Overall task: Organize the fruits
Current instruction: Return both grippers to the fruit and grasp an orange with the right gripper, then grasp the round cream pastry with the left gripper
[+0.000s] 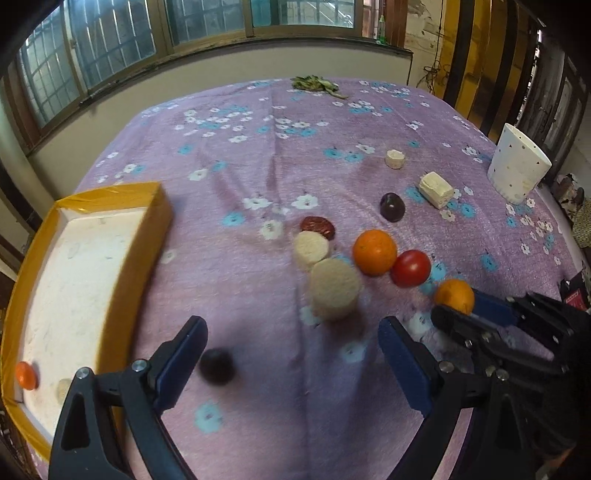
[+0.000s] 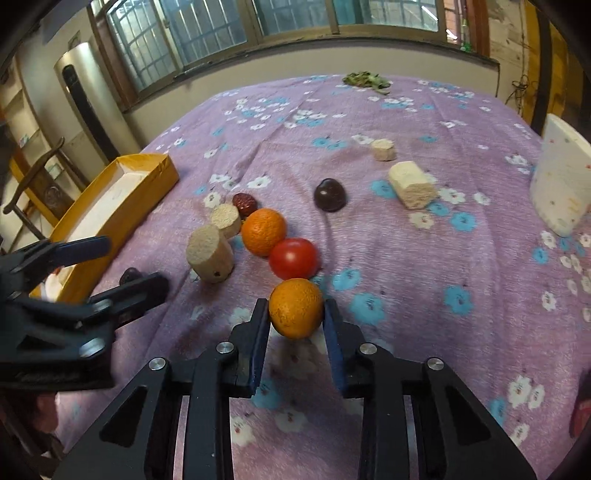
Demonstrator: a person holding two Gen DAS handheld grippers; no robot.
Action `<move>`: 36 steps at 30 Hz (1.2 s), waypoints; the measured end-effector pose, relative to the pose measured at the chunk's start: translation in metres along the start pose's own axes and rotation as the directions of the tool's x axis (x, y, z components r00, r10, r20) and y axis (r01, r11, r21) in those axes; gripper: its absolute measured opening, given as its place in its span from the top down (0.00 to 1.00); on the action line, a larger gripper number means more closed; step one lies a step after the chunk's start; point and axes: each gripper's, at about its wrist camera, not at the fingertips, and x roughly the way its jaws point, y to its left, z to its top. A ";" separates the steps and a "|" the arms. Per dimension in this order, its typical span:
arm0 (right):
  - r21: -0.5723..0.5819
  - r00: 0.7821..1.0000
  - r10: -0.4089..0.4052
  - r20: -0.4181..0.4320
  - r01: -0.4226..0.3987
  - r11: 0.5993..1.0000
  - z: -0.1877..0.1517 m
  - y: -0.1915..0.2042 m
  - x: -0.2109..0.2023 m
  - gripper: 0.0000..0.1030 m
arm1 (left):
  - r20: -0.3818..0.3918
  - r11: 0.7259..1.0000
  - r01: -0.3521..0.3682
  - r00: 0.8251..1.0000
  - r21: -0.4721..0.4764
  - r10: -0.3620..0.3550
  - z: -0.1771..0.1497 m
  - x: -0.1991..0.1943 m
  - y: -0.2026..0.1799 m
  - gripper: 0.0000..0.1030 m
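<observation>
Right tool [image 2: 295, 314] clamped on near orange [image 2: 295, 308], resting on bed [image 2: 406, 332], ready for lift toward yellow tray [image 1: 155, 221]. Left tool [image 1: 291, 354] open beside dark plum [image 1: 217, 366], likely next pick.

Dim, bluish daylight comes from the windows [image 1: 207, 26] behind the table, leaving the cloth [image 1: 258, 166] evenly lit with soft shadows under the fruit. Fisheye bending curves the edges, and the corners go black. The left view looks motion-blurred, perhaps most on the near cylinder [image 1: 334, 288].
</observation>
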 end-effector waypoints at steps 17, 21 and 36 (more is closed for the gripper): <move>0.036 0.999 -0.040 0.009 0.040 0.999 -0.010 -0.006 -0.016 0.73 | -0.030 0.989 0.148 0.988 -0.026 -0.149 0.006 0.027 -0.003 0.62; 0.032 0.999 -0.049 0.022 0.049 0.998 -0.013 0.003 -0.023 0.73 | -0.028 0.982 0.185 0.982 -0.038 -0.186 -0.004 0.014 0.002 0.62; 0.034 0.997 -0.066 0.035 0.065 0.997 -0.016 0.044 -0.032 0.73 | 0.049 0.970 0.232 0.972 -0.068 -0.229 -0.015 -0.034 0.052 0.62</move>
